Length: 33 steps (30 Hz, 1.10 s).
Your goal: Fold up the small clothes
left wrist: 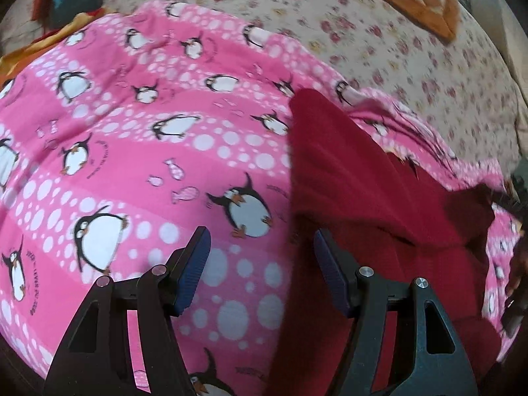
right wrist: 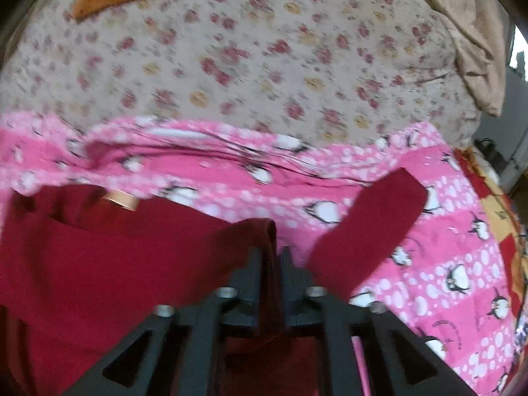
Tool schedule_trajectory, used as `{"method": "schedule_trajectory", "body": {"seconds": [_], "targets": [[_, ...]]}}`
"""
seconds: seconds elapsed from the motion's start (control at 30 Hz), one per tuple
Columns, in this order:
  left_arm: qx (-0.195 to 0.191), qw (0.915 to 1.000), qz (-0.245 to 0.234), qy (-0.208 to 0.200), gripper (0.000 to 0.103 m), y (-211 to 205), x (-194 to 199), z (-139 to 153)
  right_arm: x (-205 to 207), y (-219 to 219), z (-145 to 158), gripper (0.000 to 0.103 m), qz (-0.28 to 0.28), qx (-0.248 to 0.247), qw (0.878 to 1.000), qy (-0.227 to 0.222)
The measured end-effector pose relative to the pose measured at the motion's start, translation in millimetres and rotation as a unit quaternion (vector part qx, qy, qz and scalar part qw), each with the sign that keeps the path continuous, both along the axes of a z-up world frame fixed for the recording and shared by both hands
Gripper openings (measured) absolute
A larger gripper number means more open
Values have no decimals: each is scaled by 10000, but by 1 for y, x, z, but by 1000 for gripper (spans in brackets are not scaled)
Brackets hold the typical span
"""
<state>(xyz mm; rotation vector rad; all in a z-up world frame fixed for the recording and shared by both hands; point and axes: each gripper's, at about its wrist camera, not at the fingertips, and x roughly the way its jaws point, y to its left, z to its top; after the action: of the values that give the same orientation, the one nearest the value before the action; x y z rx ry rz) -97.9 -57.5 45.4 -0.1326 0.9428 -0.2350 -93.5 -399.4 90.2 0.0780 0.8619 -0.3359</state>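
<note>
Your left gripper (left wrist: 260, 260): apart, empty, red top (left wrist: 379, 231) lower right of it | your right gripper (right wrist: 270, 257): clamped on top's fold, sleeve (right wrist: 366, 227) right.

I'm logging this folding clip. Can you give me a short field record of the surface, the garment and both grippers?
surface: pink penguin blanket over a floral sheet
garment: red garment, spread on the blanket, one sleeve angled outward
left gripper: open, empty, above the garment's edge
right gripper: shut on a fold of the red garment
</note>
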Motion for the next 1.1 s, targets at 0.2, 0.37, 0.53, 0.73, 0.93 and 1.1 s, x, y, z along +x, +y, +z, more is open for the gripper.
{"method": "schedule_trajectory", "body": {"seconds": [0.2, 0.37, 0.53, 0.73, 0.93, 1.1], "targets": [[409, 9992, 6, -19, 65, -13, 17, -7, 34, 80, 20, 80, 1692, 968, 9803, -313], [267, 9996, 20, 97, 66, -7, 32, -13, 99, 162, -5, 80, 2823, 805, 9558, 144], [-2, 9998, 146, 130, 66, 4, 37, -12, 158, 201, -51, 63, 3225, 1125, 9360, 849], [-314, 9985, 423, 113, 66, 25, 43, -8, 171, 231, -56, 9, 3645, 1470, 9156, 853], [-321, 9979, 538, 152, 66, 31, 47, -13, 189, 253, -78, 9, 3603, 1584, 9147, 918], [-1, 9991, 430, 66, 66, 29, 35, -9, 182, 234, -63, 12, 3393, 1943, 9159, 907]]}}
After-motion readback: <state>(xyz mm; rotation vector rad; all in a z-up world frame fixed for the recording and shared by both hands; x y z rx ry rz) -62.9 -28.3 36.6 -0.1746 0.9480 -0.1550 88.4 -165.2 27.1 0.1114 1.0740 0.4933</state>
